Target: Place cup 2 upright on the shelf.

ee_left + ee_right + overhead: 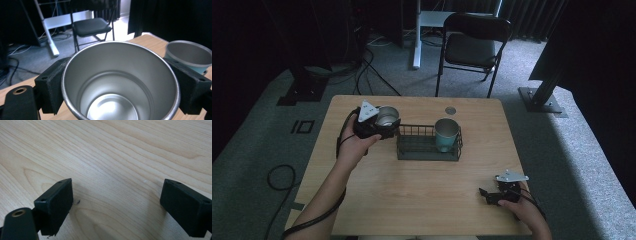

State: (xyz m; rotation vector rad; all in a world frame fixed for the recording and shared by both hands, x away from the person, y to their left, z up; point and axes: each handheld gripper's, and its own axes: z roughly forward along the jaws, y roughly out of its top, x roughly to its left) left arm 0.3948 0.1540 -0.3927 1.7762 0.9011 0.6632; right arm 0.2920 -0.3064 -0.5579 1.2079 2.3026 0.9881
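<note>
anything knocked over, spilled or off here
Nothing stands out. The teal cup stands upright in the wire basket, and the left gripper holds an empty steel cup upright beside the basket.

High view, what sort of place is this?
Probably a lab or recording studio: a wooden table on grey carpet, black curtains around, loose cables on the floor and a folding chair behind.

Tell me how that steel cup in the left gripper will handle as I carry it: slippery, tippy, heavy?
The steel cup looks thin-walled and empty, so probably light. Its smooth, shiny metal may slip, though the left gripper clamps it from both sides with foam-like pads. Its wall narrows downward, so it could slide down if the squeeze loosens. It is likely rigid, not fragile.
</note>
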